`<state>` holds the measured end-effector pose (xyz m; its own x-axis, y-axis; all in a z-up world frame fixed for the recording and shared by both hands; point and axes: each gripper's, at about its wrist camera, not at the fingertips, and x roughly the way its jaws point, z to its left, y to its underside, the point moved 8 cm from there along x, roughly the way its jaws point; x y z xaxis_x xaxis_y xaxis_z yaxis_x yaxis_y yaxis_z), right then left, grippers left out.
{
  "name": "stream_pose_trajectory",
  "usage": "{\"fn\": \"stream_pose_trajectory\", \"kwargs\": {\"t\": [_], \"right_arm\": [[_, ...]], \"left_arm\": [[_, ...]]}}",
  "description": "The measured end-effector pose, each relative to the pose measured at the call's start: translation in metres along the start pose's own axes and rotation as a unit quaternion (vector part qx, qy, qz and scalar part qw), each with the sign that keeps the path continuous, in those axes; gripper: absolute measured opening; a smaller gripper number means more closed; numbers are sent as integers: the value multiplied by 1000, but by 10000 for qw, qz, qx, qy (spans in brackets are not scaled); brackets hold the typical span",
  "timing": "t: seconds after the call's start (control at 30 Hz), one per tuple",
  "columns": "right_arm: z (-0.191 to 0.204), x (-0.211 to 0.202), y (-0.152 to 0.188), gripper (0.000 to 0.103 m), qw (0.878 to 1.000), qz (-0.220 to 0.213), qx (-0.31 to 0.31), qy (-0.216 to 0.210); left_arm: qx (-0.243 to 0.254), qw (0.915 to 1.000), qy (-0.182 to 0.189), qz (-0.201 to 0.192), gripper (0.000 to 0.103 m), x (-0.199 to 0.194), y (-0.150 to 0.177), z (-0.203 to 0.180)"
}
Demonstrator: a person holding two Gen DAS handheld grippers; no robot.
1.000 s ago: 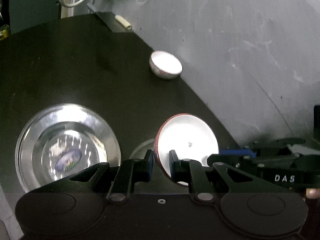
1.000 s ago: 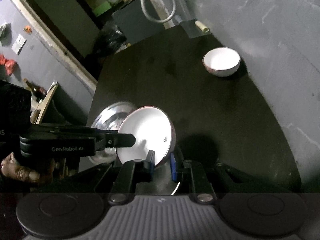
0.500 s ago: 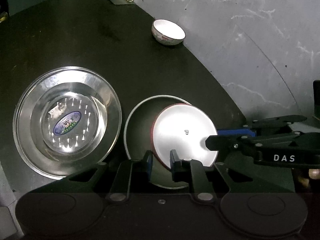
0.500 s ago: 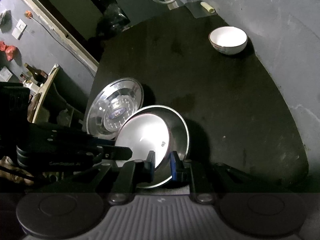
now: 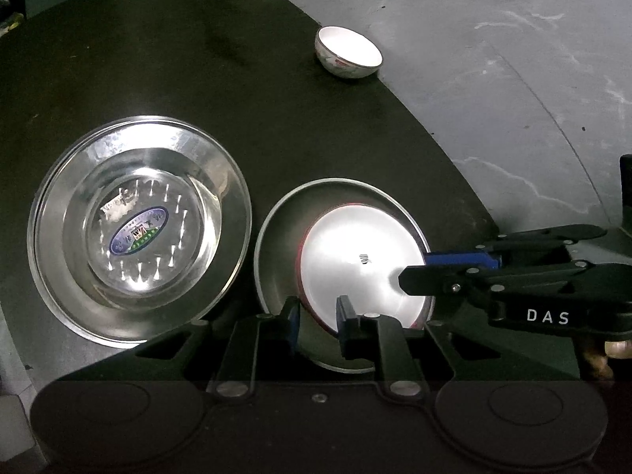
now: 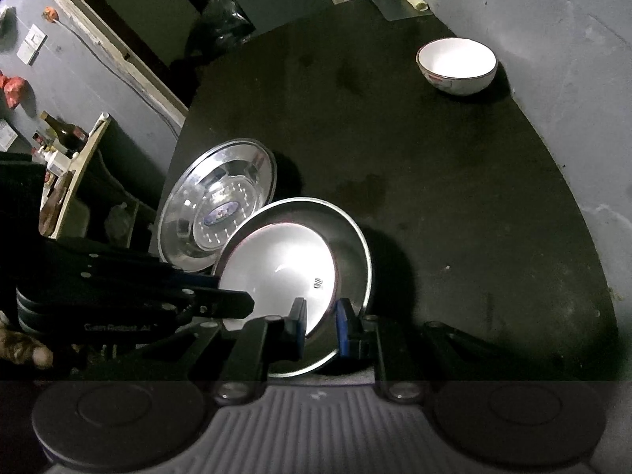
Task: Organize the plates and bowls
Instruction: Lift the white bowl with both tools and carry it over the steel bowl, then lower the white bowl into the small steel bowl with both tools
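A white plate with a red rim (image 5: 355, 260) (image 6: 276, 260) lies inside a shallow steel plate (image 5: 276, 245) (image 6: 351, 245) on the black round table. My left gripper (image 5: 318, 316) straddles the white plate's near rim. Its jaws are opening and a small gap shows beside the rim. My right gripper (image 6: 320, 316) is shut on the opposite rim of the same plate; in the left wrist view it comes in from the right (image 5: 414, 272). The left gripper's fingers (image 6: 221, 296) reach in from the left in the right wrist view.
A wider steel plate with a blue sticker (image 5: 138, 229) (image 6: 217, 205) sits just left of the stack. A small white bowl (image 5: 347, 57) (image 6: 456, 65) stands far off at the table's edge (image 5: 434, 134). Grey floor lies beyond that edge.
Both grippers brought the white plate down from a raised, tilted hold into the shallow steel plate. The left jaws have spread slightly around its rim.
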<state>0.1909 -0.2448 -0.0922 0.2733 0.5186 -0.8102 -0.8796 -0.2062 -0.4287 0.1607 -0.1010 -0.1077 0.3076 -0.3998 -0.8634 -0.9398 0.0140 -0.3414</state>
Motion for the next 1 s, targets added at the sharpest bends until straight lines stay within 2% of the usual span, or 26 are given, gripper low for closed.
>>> {"fn": "stream_pose_trajectory", "kwargs": {"t": [0.6, 1.0], "right_arm": [[2, 3, -1, 21, 9998, 87, -156, -7], [9, 6, -1, 25, 9987, 157, -480, 102]], "left_arm": [[-221, 9997, -27, 52, 26, 0, -1, 1], [-188, 9997, -123, 99, 29, 1, -1, -3]]}}
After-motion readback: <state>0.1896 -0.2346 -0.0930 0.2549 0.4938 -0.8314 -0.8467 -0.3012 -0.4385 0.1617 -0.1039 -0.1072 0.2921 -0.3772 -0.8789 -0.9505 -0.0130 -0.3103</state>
